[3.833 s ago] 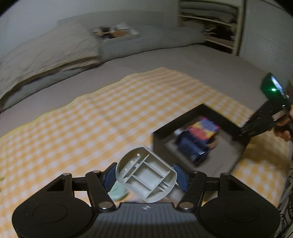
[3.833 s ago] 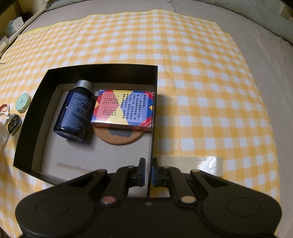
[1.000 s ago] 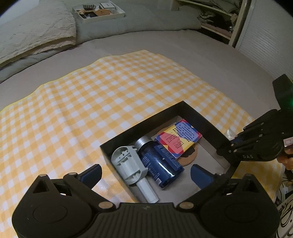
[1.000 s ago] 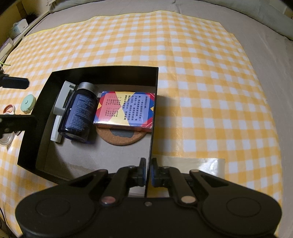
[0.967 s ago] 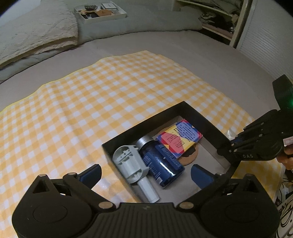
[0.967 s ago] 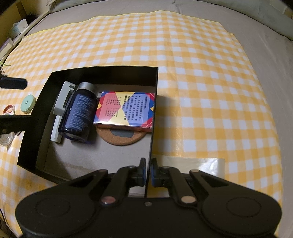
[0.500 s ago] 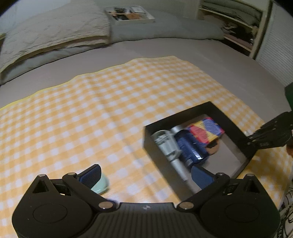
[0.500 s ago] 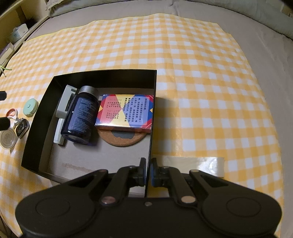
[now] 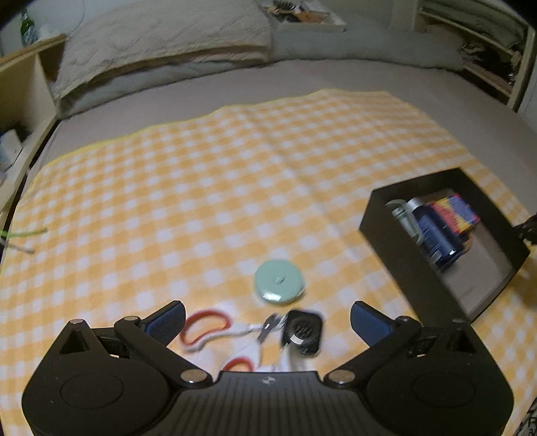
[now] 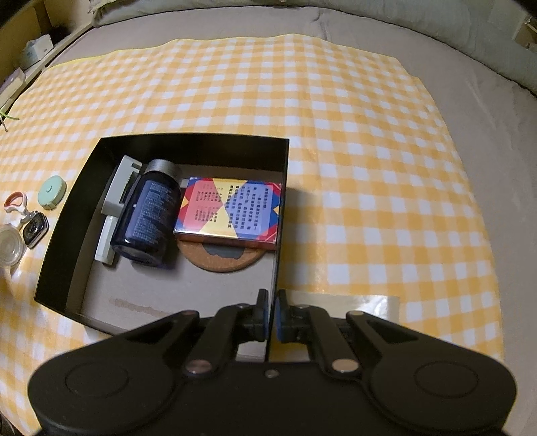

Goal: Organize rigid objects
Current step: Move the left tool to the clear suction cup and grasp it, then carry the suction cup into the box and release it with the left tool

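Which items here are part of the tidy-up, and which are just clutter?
In the job:
- black box, already holding grey plastic part, blue bottle, colourful card box, cork coaster
- mint round case, small scissors, black watch, clear lid

Lying about:
- pillows
- white tray
- tape strip

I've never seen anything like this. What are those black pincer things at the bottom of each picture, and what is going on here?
No robot: a person holds a two-fingered grasping tool in each hand, each with a camera looking along its fingers. One picture comes from the left tool, open and empty above a mint round case, red-handled scissors and a small black device on a yellow checked cloth. The other comes from the right tool, pinched shut on the wall of a black box. Inside lie a blue bottle, a colourful pack, a cork coaster and a grey plastic part.
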`<state>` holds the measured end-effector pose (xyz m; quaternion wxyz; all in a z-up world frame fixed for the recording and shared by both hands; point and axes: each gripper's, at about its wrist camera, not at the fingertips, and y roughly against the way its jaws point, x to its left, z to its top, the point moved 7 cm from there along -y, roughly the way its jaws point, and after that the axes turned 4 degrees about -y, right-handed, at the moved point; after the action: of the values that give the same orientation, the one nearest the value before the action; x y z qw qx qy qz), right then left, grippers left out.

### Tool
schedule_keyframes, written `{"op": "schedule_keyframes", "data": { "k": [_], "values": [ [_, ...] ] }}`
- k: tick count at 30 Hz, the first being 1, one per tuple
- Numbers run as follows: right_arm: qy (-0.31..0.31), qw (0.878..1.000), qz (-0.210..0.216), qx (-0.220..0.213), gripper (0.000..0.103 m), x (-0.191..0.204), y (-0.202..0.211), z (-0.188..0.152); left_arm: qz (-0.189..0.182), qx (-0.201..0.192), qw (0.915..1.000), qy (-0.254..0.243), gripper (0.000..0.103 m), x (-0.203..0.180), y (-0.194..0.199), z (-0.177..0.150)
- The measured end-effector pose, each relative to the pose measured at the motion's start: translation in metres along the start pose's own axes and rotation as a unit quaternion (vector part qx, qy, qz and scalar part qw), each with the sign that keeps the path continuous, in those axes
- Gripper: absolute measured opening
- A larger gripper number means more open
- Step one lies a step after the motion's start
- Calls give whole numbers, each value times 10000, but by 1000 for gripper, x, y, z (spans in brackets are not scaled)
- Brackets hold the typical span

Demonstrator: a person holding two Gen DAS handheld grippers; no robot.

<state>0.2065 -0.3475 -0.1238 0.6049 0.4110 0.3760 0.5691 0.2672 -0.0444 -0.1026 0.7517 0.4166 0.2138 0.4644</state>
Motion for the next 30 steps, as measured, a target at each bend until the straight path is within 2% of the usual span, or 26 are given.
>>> {"op": "schedule_keyframes", "data": {
  "k": [2, 5, 7, 10, 19, 22, 30],
  "values": [
    [-15, 10000, 6, -23, 4, -2, 2, 1, 10, 112, 9999, 93, 103, 5, -2, -8],
    [-14, 10000, -6, -29, 4, -3, 4, 2, -122, 218, 9987, 435, 97, 9, -4, -20],
    [15, 10000, -27, -27, 4, -4, 5, 3, -270, 312, 9957, 828, 87, 12, -6, -27],
    [25, 10000, -43, -25, 4, -4, 6, 3, -461, 447, 9906, 1212, 77, 13, -11, -39],
    [62, 9999, -79, -15, 4, -2, 4, 3, -623, 518, 9822, 1695, 51, 16, -23, -57],
    [69, 9999, -80, -14, 4, -2, 4, 2, -675, 557, 9815, 1704, 35, 15, -23, -58],
    [73, 9999, -84, -9, 4, -2, 4, 3, -824, 438, 9805, 1731, 34, 8, -16, -51]
  ]
}}
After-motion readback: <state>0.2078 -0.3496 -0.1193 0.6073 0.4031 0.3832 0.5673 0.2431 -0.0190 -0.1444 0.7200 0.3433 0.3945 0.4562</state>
